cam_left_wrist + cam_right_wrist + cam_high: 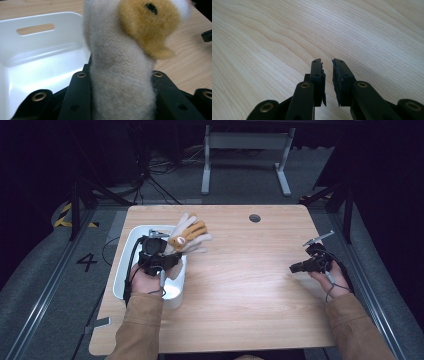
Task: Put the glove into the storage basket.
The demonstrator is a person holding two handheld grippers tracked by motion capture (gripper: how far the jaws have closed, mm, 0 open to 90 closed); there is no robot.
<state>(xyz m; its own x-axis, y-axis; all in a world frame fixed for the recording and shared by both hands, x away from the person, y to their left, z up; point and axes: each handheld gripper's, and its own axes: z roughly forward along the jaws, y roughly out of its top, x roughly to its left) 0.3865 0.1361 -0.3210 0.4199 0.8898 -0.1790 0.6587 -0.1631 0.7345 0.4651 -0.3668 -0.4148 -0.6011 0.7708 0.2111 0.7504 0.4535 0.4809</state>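
— Glove, the fuzzy cream knitted one with tan-orange fingers [190,236]: where do you have it?

— Clamped at its cuff in my left tongs [167,256]. In the left gripper view the cream wool [120,75] fills the gap between the two black jaws and bulges past them, and an orange part with a dark spot [147,22] hangs over at the top. From above, the glove's fingers fan out up and to the right of the tongs, lifted over the far right corner of the white plastic tub [125,270].

— And the tub itself?

— It sits on the left part of the light wooden bench [250,285], with its long side running away from me. Its near wall has a slot handle, which the left gripper view catches [35,28]. I see nothing lying on the part of its floor that shows.

— Your other hand?

— My right tongs [296,268] are well apart from the glove, over on the right side of the bench, pointing left across the wood. The jaws stand close, with a narrow gap between them and nothing in it; bare wood grain [274,37] lies beyond their tips.

— What's beyond the bench?

— Grey carpet, a pale table frame [245,150] at the far side, and a floor mark reading "4" [86,262] to the left.
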